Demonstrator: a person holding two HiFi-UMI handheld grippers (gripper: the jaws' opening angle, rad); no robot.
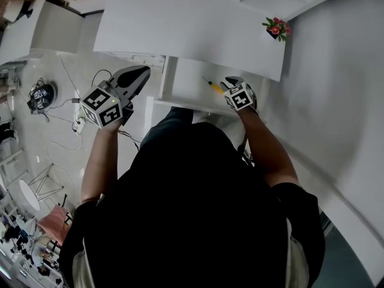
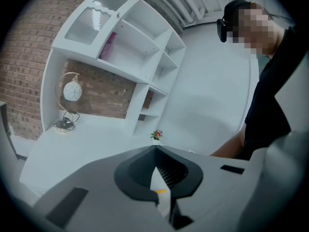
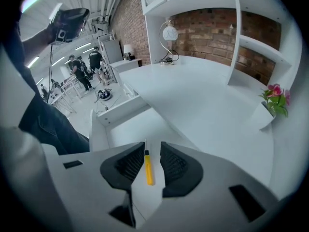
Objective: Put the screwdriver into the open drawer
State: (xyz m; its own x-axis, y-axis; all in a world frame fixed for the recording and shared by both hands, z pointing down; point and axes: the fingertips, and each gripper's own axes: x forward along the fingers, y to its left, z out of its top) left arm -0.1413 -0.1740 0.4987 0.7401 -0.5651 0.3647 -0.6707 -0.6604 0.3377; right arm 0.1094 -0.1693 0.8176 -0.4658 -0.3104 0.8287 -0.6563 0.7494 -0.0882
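Note:
The screwdriver (image 1: pixel 213 87), with a yellow handle and a thin shaft, lies on the floor of the open white drawer (image 1: pixel 183 77) under the desk edge. My right gripper (image 1: pixel 230 84) hovers just over it, open. In the right gripper view the screwdriver (image 3: pixel 148 168) shows in the gap between the two dark pads (image 3: pixel 175 166), touching neither. My left gripper (image 1: pixel 143 72) is held to the left of the drawer, above the floor, its jaws shut with nothing in them. The left gripper's (image 2: pixel 155 151) tips meet in its own view.
The white desk top (image 1: pixel 180 23) lies beyond the drawer, with a small flower pot (image 1: pixel 276 27) at its right end and a globe lamp (image 3: pixel 169 35) at the far corner. A shelf unit (image 2: pixel 140 42) stands on the desk. Cables (image 1: pixel 45 95) lie on the floor to the left.

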